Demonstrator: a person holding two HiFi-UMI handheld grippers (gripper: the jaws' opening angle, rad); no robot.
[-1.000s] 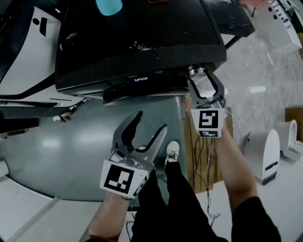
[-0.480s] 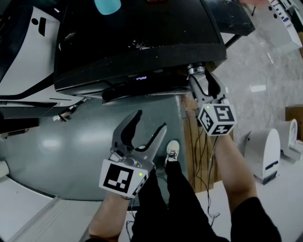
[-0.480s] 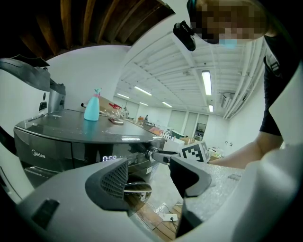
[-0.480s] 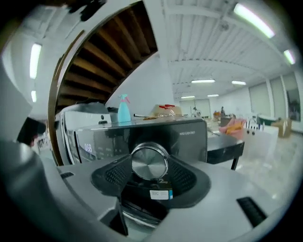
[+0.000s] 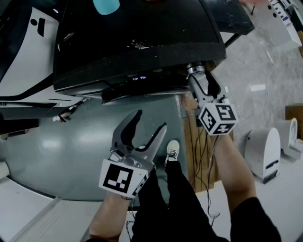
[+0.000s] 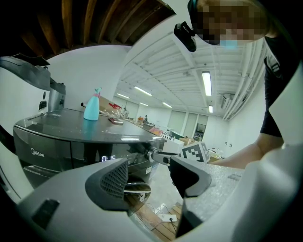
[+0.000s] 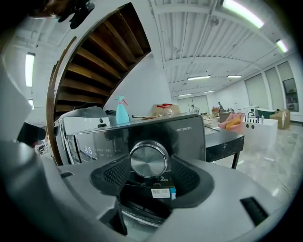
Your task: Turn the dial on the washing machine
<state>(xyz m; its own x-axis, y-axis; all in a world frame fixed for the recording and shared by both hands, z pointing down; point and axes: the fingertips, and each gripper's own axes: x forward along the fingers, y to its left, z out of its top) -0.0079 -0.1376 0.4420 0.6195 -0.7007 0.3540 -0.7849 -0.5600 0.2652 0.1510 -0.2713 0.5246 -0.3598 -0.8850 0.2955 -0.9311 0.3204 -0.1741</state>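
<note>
The dark washing machine point(image 5: 137, 38) fills the top of the head view, its display point(image 5: 139, 77) lit. The silver dial point(image 5: 195, 70) sits at the right end of the front panel. My right gripper point(image 5: 198, 74) reaches level at it, rolled so its marker cube is tilted. In the right gripper view the dial point(image 7: 148, 159) lies between the pads; the left pad is at its rim and a slim gap shows on the right. Its jaws have just been opening, so the right gripper point(image 7: 150, 172) is open. My left gripper point(image 5: 151, 121) hangs open and empty below the panel.
A teal spray bottle point(image 5: 108, 5) stands on the machine's lid. A wooden stand with cables point(image 5: 194, 142) is under the dial. White appliances point(image 5: 262, 151) stand on the floor at right. A black table point(image 7: 222, 137) is to the machine's right. The person's shoe point(image 5: 172, 151) is below.
The right gripper has rolled on the dial, so its marker cube now sits tilted. The digits on the display have changed. The left gripper has stayed in place.
</note>
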